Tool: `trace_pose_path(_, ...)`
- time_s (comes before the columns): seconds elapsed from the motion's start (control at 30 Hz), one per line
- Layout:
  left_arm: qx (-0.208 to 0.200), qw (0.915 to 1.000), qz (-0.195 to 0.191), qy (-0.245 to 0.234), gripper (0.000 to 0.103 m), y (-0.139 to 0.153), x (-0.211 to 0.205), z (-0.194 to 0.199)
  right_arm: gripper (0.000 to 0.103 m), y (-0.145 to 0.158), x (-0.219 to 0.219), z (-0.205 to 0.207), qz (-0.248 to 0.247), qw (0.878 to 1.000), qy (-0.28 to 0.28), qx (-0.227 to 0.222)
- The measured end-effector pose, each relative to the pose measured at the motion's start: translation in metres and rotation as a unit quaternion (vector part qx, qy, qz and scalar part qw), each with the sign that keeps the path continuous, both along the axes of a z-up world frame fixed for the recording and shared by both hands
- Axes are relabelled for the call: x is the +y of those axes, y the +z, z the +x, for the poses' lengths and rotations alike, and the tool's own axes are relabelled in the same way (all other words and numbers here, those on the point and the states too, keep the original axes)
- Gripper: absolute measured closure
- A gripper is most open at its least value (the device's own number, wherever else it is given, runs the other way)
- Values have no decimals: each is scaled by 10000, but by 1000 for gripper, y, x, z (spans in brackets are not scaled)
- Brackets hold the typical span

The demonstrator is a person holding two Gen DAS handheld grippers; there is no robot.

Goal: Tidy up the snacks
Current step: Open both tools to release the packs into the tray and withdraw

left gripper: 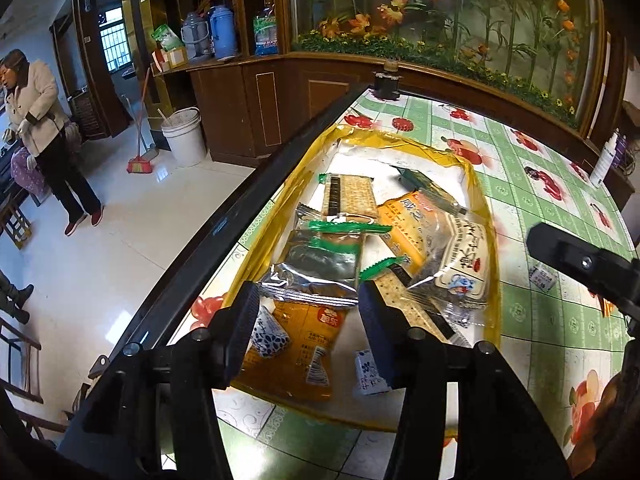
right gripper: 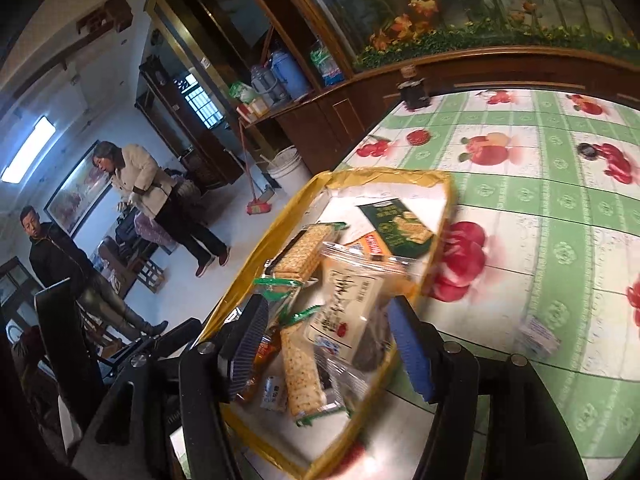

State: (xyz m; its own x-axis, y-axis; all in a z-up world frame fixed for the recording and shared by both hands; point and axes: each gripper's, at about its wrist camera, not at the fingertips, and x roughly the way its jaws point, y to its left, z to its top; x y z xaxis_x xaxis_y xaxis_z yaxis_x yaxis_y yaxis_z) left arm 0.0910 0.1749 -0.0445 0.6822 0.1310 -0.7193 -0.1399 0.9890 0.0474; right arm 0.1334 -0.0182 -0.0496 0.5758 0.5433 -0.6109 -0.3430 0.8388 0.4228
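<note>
Fruit-print tablecloth [left gripper: 520, 184] beside wooden cabinet [left gripper: 256, 108].

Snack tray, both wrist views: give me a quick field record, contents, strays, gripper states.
container: yellow-rimmed tray on fruit-print tablecloth
contents: cracker sleeves with green ends, orange packets, silver packet, dark green cracker box, clear bag with cream label
outside tray: small white packet on the cloth, to the tray's right
left hand-held gripper: open over the near end of the tray, nothing gripped
right hand-held gripper: open above the tray, nothing gripped
</note>
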Motion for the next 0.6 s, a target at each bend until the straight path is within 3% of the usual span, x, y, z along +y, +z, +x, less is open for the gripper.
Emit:
trace_pose_path(0.33,-141,9989,124,-429,53,14,-43,-19,34,-3,-96,-54,121,9960,-886,17)
trace_pose_path(0.6,-48,9958,165,-897,49,15,-92,-28,32,-14,-174,-102,189,9855,-1685,111)
